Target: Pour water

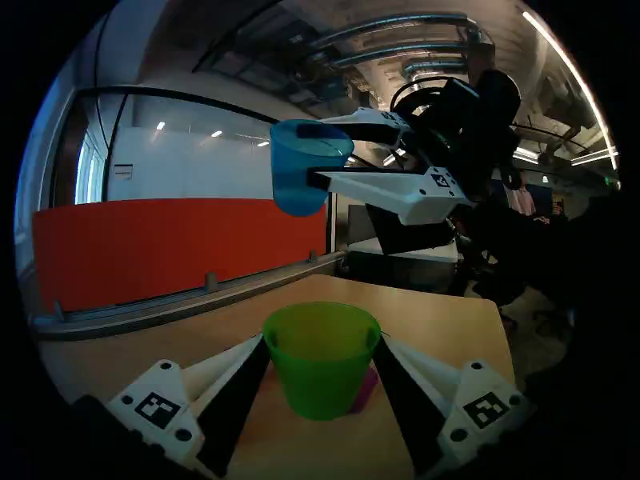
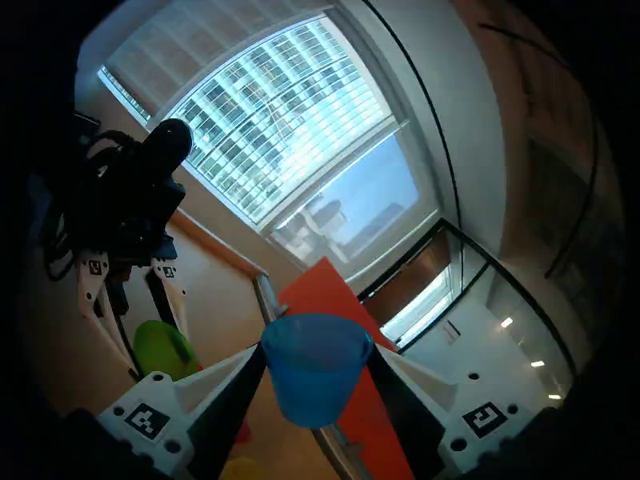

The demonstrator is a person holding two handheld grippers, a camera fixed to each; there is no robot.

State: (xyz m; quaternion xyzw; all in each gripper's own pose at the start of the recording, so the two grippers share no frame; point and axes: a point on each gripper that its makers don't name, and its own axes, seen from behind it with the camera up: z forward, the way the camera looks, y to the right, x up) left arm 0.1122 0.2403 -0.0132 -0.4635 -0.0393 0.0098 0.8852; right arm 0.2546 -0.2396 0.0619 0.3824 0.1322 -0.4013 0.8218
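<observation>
Left hand-held gripper clamps green cup, right hand-held gripper blue cup; tipped from this height, water may miss

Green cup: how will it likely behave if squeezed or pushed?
The green cup looks like thin, translucent plastic, so it is probably light and slightly squeezable in the left gripper. It narrows toward its base, so a push near the rim could tip it on the table. Its smooth wall may be slippery.
</observation>
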